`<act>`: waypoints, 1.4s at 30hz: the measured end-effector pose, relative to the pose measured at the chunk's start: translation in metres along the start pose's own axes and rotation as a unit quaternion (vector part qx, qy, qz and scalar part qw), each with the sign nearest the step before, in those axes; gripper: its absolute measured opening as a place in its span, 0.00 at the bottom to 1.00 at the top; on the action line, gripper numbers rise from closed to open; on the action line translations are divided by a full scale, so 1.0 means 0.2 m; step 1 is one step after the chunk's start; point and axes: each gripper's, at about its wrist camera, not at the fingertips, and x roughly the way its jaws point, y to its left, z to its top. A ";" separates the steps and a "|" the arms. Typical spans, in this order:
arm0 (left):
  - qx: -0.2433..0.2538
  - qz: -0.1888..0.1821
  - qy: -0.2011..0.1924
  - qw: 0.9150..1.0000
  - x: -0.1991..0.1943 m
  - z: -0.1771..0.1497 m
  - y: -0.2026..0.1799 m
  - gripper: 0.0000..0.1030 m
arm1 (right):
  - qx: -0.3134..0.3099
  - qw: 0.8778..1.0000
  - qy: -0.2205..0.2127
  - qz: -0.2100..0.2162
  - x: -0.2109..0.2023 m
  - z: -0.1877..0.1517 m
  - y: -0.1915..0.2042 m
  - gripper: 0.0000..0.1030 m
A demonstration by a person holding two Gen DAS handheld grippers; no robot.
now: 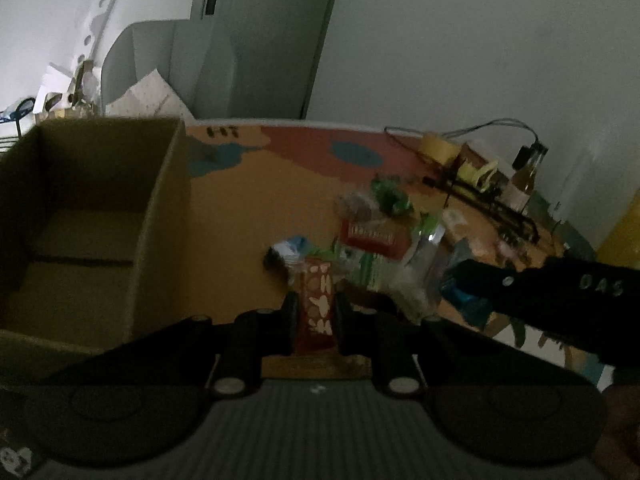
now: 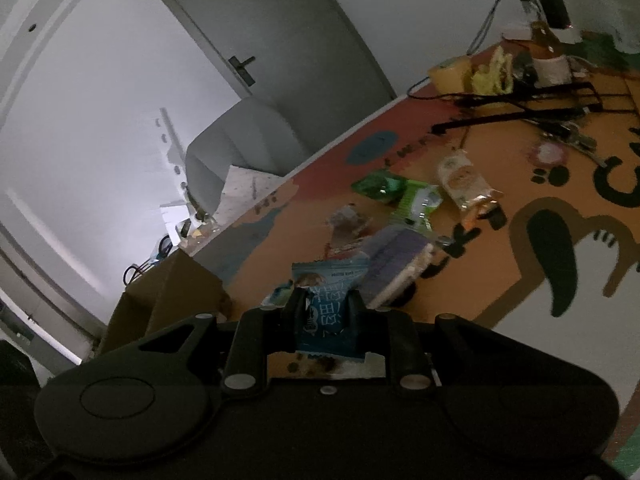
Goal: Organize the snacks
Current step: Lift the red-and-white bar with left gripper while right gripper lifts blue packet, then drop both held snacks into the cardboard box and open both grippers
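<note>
My left gripper [image 1: 316,304] is shut on a dark red snack packet [image 1: 318,300] with pale shapes, held above the mat just right of the open cardboard box [image 1: 156,216]. My right gripper [image 2: 322,304] is shut on a blue snack packet [image 2: 328,300] with white lettering. The right gripper's black body also shows in the left wrist view [image 1: 560,296]. A pile of snack packets lies on the mat: a red one [image 1: 374,236], green ones [image 1: 390,194] [image 2: 378,186], a pale purple one [image 2: 394,260] and a beige one [image 2: 460,174].
The box shows in the right wrist view at lower left [image 2: 168,300]. An orange play mat [image 1: 248,208] covers the floor. Black frames, a yellow tape roll [image 2: 450,70], a bottle [image 1: 524,184] and cables lie at the far right. A grey chair [image 1: 168,68] and door [image 2: 280,32] stand behind.
</note>
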 end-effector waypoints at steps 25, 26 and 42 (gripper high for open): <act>-0.042 0.036 -0.074 0.996 -0.34 0.21 0.32 0.16 | -0.079 0.993 0.014 0.081 0.14 0.02 0.52 0.20; -0.046 0.038 -0.073 0.996 -0.34 0.20 0.35 0.16 | -0.081 0.993 0.016 0.083 0.15 0.02 0.54 0.20; -0.086 0.063 -0.066 0.992 -0.36 0.17 0.64 0.16 | -0.112 0.988 0.044 0.097 0.26 -0.07 0.76 0.20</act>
